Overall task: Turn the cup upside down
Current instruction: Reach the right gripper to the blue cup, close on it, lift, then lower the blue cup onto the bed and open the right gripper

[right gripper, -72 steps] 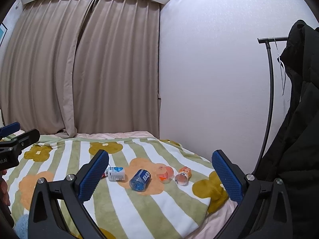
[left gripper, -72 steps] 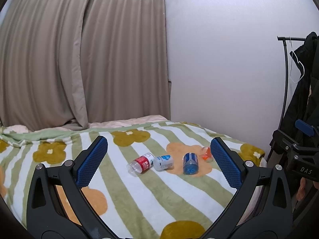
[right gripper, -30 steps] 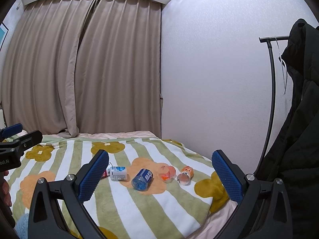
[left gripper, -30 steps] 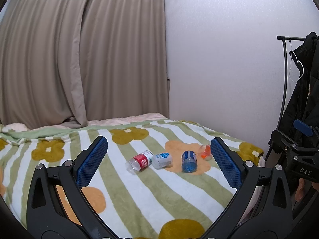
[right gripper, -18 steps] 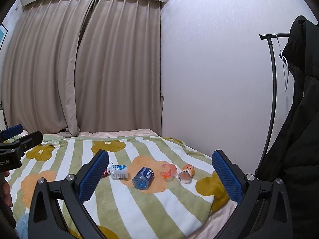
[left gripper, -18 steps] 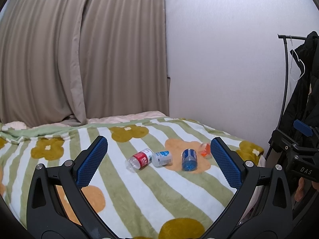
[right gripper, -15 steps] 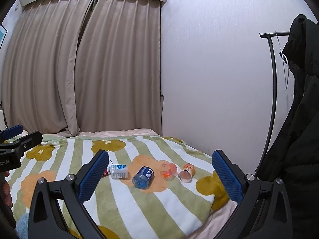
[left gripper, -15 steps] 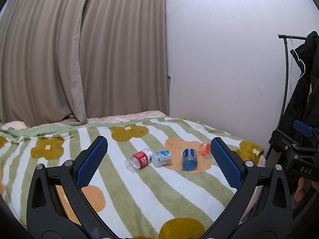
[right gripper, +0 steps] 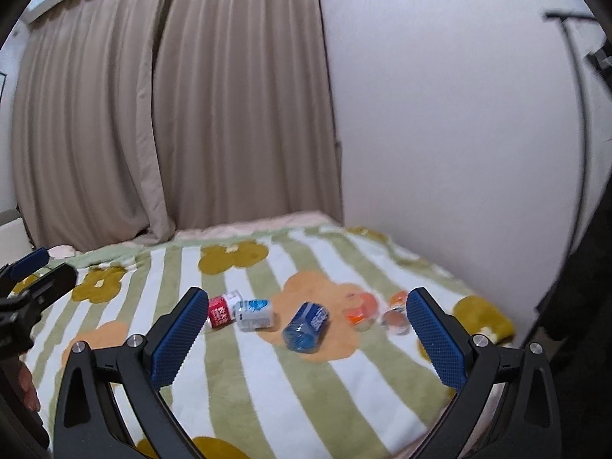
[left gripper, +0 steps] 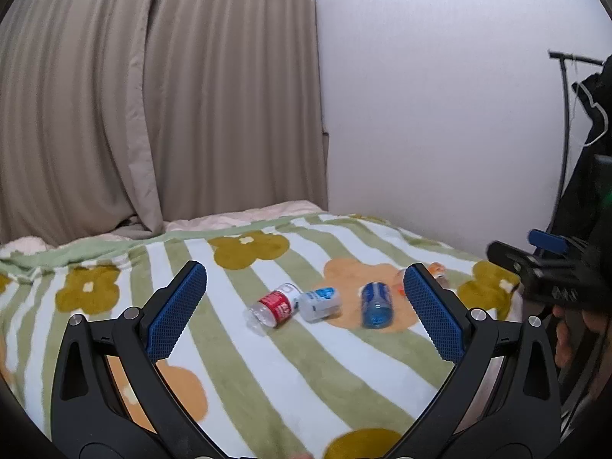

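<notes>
Several small cups lie on their sides in a row on the striped flower blanket point(left gripper: 290, 375). From left: a red-labelled cup point(left gripper: 273, 303) point(right gripper: 221, 311), a white and blue cup point(left gripper: 320, 303) point(right gripper: 254, 314), a blue cup point(left gripper: 376, 304) point(right gripper: 306, 327), a clear orange cup point(right gripper: 359, 311) and a small orange-capped cup point(right gripper: 397, 313). My left gripper point(left gripper: 306, 313) is open and empty, held above the blanket short of the cups. My right gripper point(right gripper: 306, 329) is open and empty, framing the cups from nearer. The orange cups are mostly hidden behind my left gripper's right finger point(left gripper: 432, 313).
Beige curtains point(left gripper: 153, 107) hang behind the bed and a white wall point(left gripper: 440, 114) runs along its right side. A clothes rack with a dark coat point(left gripper: 589, 145) stands at the right. The bed's right edge point(right gripper: 493, 329) lies just past the cups.
Both grippers have moved forward and turned left toward the cups, the right one more; the cups now sit lower and more central in the right wrist view. The cups have not moved.
</notes>
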Demonstrator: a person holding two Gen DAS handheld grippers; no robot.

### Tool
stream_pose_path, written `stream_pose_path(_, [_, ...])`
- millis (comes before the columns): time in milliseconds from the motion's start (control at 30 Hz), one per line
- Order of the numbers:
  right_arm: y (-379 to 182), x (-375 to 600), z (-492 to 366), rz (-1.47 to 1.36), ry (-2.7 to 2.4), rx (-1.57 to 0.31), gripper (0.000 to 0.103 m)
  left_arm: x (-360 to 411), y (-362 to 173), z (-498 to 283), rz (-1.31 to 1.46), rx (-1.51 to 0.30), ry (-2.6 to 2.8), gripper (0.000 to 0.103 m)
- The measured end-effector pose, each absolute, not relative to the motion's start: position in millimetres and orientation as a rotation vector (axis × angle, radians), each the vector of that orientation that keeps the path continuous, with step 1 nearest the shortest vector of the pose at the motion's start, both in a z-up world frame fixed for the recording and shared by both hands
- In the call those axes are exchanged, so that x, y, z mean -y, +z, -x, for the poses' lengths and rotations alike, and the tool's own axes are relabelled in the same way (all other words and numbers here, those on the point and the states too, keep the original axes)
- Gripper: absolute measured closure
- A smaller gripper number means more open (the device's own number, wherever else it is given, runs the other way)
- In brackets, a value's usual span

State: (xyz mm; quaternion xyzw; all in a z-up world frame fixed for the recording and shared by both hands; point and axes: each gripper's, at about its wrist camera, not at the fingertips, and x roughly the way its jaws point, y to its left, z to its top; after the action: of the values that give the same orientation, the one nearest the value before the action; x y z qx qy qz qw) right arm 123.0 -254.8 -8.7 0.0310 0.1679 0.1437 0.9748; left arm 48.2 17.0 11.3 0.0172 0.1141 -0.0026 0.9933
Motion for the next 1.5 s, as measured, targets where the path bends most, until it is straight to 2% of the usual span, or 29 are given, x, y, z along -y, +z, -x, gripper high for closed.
stream_pose_path(233, [-36.2,239.0,-252.7,-0.179,0.349,-0.629,0.0,-45.3,-1.9,-117.5,-0.045,-0.317,-0.019,0.0])
stream_pose_path(500, [-124.2,206.0,-364.2,-0.226,0.313,-0.967,0.0,-71.8,-47.1,-187.2,-0.002,-0.461,-0.075,0.0])
stream_pose_path(600, [-152.0,198.3,-384.4,-0.244,0.3,-1.041,0.006,-75.8,-64.8,-202.3,-0.002,-0.513,-0.089,0.0])
stream_pose_path(800, [-185.9,193.1,-403.3,-0.295,0.275,-1.111,0.007,-76.4,-94.8,-223.6,0.002,-0.601,-0.11,0.0])
stream_pose_path(867, [-191.5,192.1,-407.0,-0.301,0.286,-1.125,0.025,-77.3,-99.7,-225.9,0.006,-0.612,-0.114,0.0])
stream_pose_path(933, [-195.9,191.2,-409.5,-0.307,0.286,-1.131,0.033,-77.0,-102.9,-227.6,0.008,-0.618,-0.115,0.0])
stream_pose_path(967, [-196.7,191.8,-409.8,-0.304,0.285,-1.133,0.041,-76.7,-103.7,-227.8,0.009,-0.62,-0.116,0.0])
stream_pose_path(1000, [-197.4,191.5,-410.6,-0.302,0.287,-1.134,0.044,-76.6,-103.6,-227.5,0.009,-0.622,-0.116,0.0])
stream_pose_path(1200, [-174.4,191.4,-394.3,-0.267,0.353,-1.1,0.046,-78.6,-92.2,-216.1,0.01,-0.598,-0.115,0.0])
stream_pose_path(1367, [-139.6,170.5,-353.1,-0.096,0.546,-1.1,0.046,-81.0,-73.9,-190.9,0.002,-0.573,-0.119,0.0])
stream_pose_path(1500, [-138.3,148.3,-318.9,0.051,0.679,-1.153,0.046,-82.7,-63.9,-167.5,-0.019,-0.561,-0.11,0.0])
